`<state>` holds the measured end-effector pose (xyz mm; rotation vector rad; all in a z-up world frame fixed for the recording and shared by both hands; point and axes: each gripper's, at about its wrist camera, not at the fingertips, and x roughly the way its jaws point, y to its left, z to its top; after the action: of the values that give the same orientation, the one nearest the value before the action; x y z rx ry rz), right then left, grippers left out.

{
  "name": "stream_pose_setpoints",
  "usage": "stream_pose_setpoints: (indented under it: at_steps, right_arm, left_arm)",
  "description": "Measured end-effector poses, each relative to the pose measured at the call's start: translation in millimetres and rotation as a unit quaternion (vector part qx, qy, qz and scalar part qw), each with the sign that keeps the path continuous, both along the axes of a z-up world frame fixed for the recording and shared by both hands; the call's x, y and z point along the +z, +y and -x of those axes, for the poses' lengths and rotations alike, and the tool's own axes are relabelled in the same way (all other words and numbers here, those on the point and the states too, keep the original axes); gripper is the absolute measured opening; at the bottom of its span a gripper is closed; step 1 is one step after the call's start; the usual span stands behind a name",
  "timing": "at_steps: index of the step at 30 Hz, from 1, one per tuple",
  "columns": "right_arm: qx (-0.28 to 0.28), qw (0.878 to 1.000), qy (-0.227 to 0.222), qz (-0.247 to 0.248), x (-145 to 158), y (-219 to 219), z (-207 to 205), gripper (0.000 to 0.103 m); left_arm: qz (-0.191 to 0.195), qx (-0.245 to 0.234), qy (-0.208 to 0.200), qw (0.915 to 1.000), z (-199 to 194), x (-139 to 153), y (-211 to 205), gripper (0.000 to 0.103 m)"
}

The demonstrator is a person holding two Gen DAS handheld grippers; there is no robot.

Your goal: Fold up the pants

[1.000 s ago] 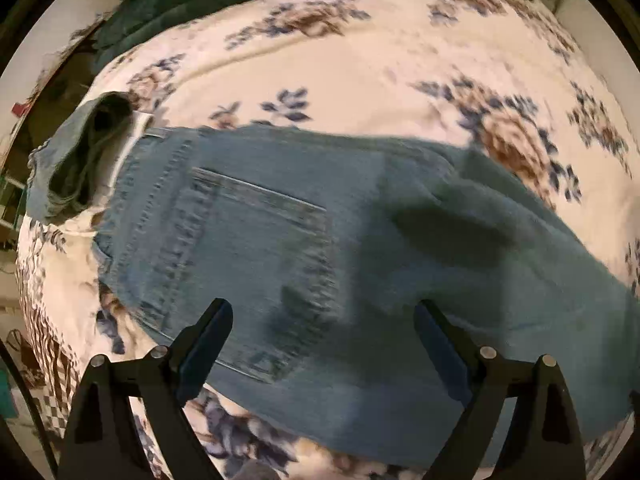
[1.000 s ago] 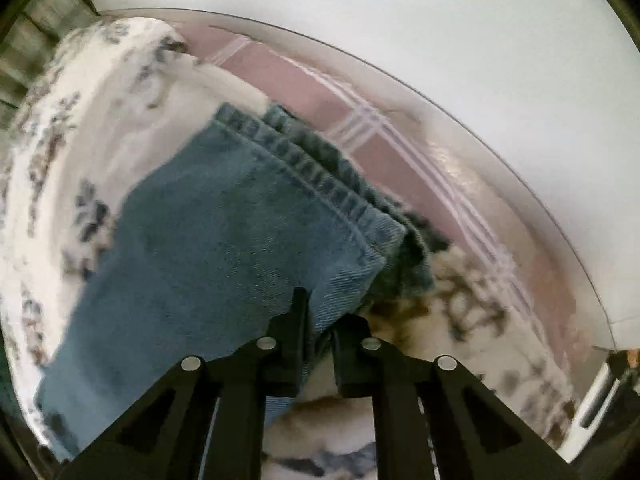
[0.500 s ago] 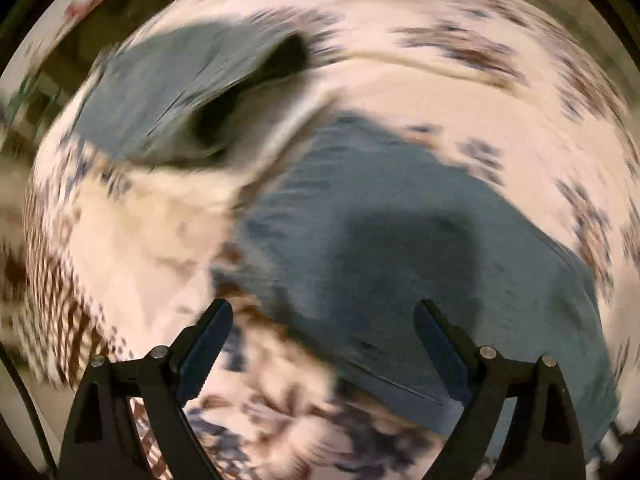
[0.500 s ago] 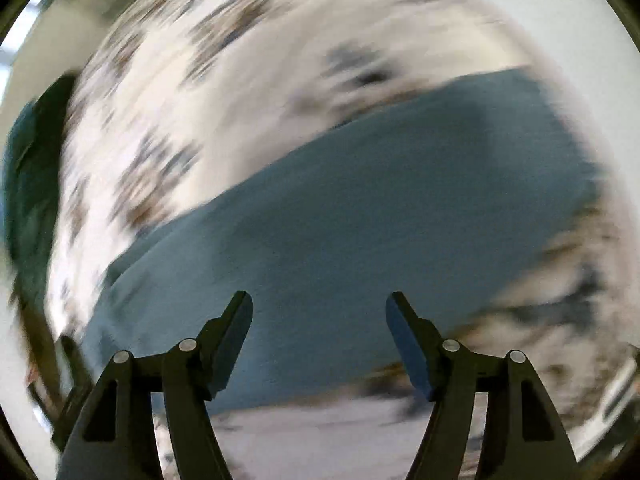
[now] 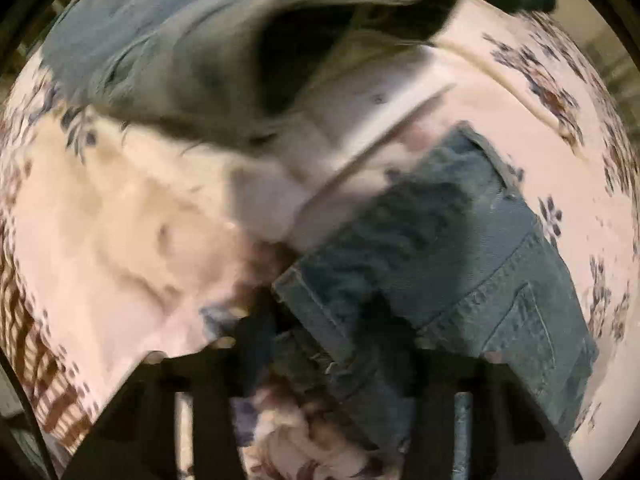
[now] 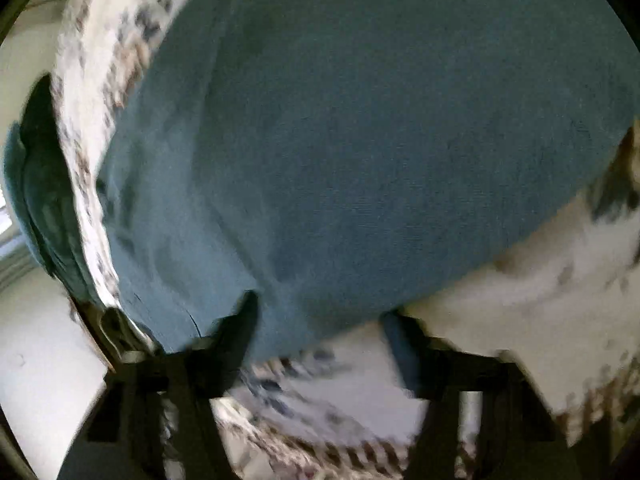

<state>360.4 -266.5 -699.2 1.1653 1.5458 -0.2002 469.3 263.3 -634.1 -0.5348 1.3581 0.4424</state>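
Left gripper [image 5: 320, 324] low over the jeans [image 5: 452, 264], jaws narrowed around the waistband edge; contact blurred. Right gripper [image 6: 320, 332] angled down over the jeans' leg, jaws wide, holding nothing. Jeans lie flat on the floral bedspread [image 5: 120, 220].

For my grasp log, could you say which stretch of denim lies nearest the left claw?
The darker blue denim with the stitched back pocket, right at the left claw; the paler grey-blue denim with the gaping opening lies farther off.
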Motion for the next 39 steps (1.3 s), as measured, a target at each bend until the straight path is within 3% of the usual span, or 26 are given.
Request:
stream_pose_setpoints:
  at_steps: [1, 3, 6, 7, 8, 11, 15, 16, 18, 20, 21, 22, 24, 27, 30, 34, 35, 39]
  right_arm:
    - [0.002, 1.000, -0.003, 0.016, 2, -1, 0, 0.019]
    - [0.011, 0.998, -0.039, 0.053, 18, -3, 4, 0.012]
    - [0.041, 0.992, -0.070, 0.101, 51, -5, 11, 0.009]
    - [0.043, 0.991, -0.067, 0.110, 57, -12, 13, 0.002]
    - [0.041, 0.990, -0.060, 0.120, 57, -19, 19, 0.002]
    - [0.036, 0.994, -0.031, 0.096, 39, -38, 24, 0.003]
    - [0.082, 0.995, -0.003, 0.055, 26, -32, 4, 0.005]
    - [0.096, 0.994, -0.001, 0.051, 29, -35, -5, 0.010]
    - [0.134, 0.990, -0.001, 0.046, 48, -28, -16, 0.034]
    - [0.152, 0.987, -0.023, 0.045, 73, -26, -18, 0.076]
    - [0.160, 0.985, -0.038, 0.049, 85, -22, -24, 0.081]
    - [0.174, 0.981, -0.060, 0.057, 100, -14, -33, 0.082]
    - [0.222, 0.968, -0.084, 0.079, 121, 0, -55, 0.082]
    - [0.258, 0.956, -0.132, 0.039, 126, 27, -107, 0.082]
    - [0.298, 0.942, -0.156, -0.008, 98, 67, -181, 0.082]
    - [0.362, 0.920, -0.145, -0.020, 59, 106, -242, 0.082]
    - [0.378, 0.917, -0.126, -0.024, 45, 116, -251, 0.082]
    - [0.383, 0.920, -0.068, -0.045, 3, 134, -265, 0.082]
  left_arm:
    - [-0.018, -0.013, -0.008, 0.9997, 0, 6, -6, 0.028]
    - [-0.039, -0.021, -0.018, 0.9989, 6, 18, -15, 0.018]
    - [-0.031, -0.019, -0.020, 0.9991, 26, 24, -15, 0.018]
    - [-0.027, -0.016, -0.015, 0.9994, 30, 21, -12, 0.018]
    - [-0.017, -0.010, -0.003, 0.9998, 36, 11, -9, 0.018]
    - [-0.013, -0.012, 0.005, 0.9998, 33, 4, -3, 0.019]
    - [-0.011, -0.024, 0.001, 0.9997, 33, 35, -8, 0.025]
    - [-0.012, -0.029, -0.003, 0.9995, 34, 49, -12, 0.026]
    - [-0.018, -0.049, -0.014, 0.9985, 31, 72, -23, 0.032]
    - [-0.018, -0.094, -0.031, 0.9949, 19, 96, -44, 0.040]
    - [-0.016, -0.110, -0.039, 0.9930, 10, 102, -52, 0.055]
    - [-0.012, -0.128, -0.047, 0.9906, 4, 107, -62, 0.078]
    - [-0.005, -0.167, -0.061, 0.9840, -21, 109, -85, 0.096]
    - [-0.001, -0.212, -0.057, 0.9755, -51, 97, -113, 0.097]
    - [0.005, -0.231, -0.025, 0.9727, -78, 73, -131, 0.097]
    - [0.090, -0.172, 0.016, 0.9808, -101, 39, -125, 0.097]
    - [0.100, -0.156, 0.023, 0.9823, -103, 34, -125, 0.097]
    - [0.162, -0.087, 0.038, 0.9822, -104, 20, -113, 0.097]
